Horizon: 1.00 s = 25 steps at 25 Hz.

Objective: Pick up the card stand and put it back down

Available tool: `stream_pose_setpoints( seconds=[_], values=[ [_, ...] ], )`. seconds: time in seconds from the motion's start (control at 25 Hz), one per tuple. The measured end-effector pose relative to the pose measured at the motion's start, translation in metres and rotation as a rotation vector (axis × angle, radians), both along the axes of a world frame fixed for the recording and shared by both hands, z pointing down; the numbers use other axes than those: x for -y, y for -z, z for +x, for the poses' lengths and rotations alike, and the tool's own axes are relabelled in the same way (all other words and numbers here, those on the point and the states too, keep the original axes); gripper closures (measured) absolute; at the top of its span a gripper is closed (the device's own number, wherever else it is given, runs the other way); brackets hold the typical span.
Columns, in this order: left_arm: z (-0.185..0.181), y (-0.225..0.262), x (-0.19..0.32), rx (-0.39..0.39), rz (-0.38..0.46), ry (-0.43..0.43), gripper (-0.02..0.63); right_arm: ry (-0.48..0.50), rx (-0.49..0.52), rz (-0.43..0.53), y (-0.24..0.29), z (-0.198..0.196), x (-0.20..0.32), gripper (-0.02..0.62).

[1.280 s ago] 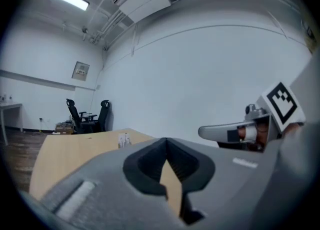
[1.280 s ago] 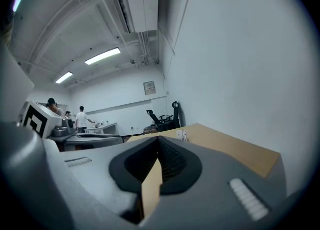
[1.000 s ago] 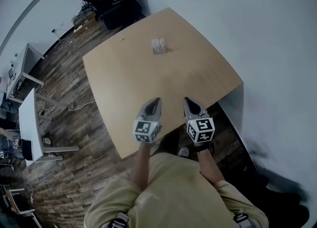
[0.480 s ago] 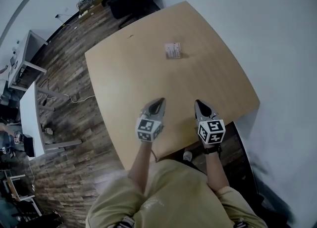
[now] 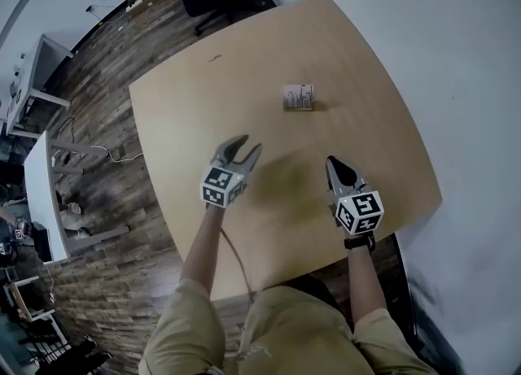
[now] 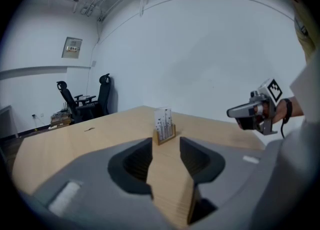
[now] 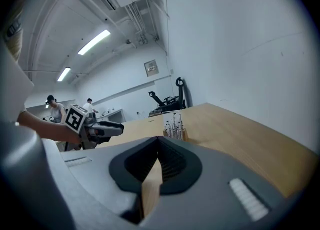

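the step in hand looks like the reach: the card stand [image 5: 299,97] is not yet gripped and stands upright on the table [image 5: 187,105], well in from every edge and somewhat toward the far right corner, ahead of both grippers and apart from them. the left gripper [image 5: 247,147] has just been opening its jaws; they are now spread with only bare tabletop between them, lined up on the stand. the right gripper [image 5: 335,163] has its jaws pressed together on nothing. the next move probably calls for carrying the left jaws forward until they straddle the stand, then closing low. the stand is a small wooden base holding a pale upright card with dark marks; it looks light and easily tipped.
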<state>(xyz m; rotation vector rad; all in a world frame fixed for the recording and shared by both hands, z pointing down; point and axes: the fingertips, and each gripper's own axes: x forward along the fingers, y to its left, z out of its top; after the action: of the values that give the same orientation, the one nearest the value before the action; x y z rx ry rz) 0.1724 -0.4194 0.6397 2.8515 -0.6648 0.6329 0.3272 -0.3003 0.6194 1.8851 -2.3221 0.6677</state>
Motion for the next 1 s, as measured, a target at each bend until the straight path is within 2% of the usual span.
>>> stream_pose_setpoints(
  seconds=[0.2,0.36,0.48,0.64,0.84,1.0],
  values=[
    [0.027,-0.025,0.050,0.012,0.017,-0.129,0.377,0.063,-0.023,-0.016,-0.027,-0.004,0.033,0.592],
    [0.066,-0.052,0.073,0.065,0.037,-0.277,0.277,0.106,-0.050,-0.016,-0.040,-0.003,0.053,0.592],
    [0.095,-0.073,0.085,0.109,0.022,-0.356,0.230,0.112,-0.082,-0.013,-0.048,0.003,0.064,0.592],
    [0.132,-0.088,0.088,0.137,0.024,-0.447,0.224,0.097,-0.076,-0.019,-0.057,0.009,0.068,0.592],
    [0.177,-0.107,0.094,0.139,0.005,-0.506,0.231,0.043,0.020,-0.008,-0.064,0.027,0.070,0.592],
    [0.188,-0.119,0.092,0.179,0.016,-0.540,0.363,0.036,0.022,-0.019,-0.068,0.033,0.066,0.592]
  ],
)
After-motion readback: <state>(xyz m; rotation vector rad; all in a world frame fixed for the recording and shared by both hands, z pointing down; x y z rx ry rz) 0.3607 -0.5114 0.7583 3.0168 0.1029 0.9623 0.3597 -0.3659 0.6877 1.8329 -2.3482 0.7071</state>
